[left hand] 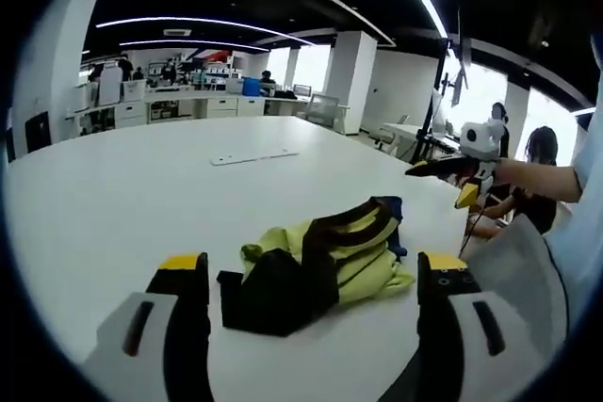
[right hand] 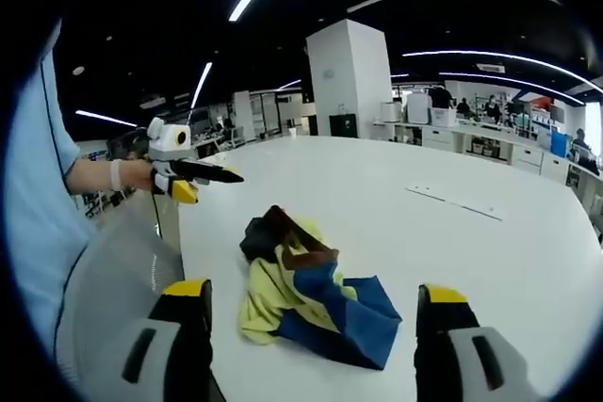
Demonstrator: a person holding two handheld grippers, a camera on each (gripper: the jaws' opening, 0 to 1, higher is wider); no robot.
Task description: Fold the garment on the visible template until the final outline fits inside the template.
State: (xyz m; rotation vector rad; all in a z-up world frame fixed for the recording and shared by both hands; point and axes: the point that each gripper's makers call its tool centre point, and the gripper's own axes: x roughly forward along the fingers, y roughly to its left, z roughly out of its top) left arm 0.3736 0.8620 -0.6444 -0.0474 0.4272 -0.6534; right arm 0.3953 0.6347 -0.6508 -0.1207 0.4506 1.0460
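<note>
The garment (left hand: 316,261) (right hand: 311,294), a crumpled heap of yellow-green, black and blue cloth, lies on the white table (left hand: 141,185) (right hand: 471,251), bunched rather than spread, so folding seems not yet begun. No template outline can be made out around it. Just short of the garment, the left gripper (left hand: 316,275) hovers with jaws apart, holding nothing. The right gripper (right hand: 311,303) hangs likewise, wide apart and empty. Beyond the garment lies a flat white strip (left hand: 254,155) (right hand: 457,201).

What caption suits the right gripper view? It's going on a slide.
Crumpled garment on a white table, between the open right gripper; left gripper raised aside.
</note>
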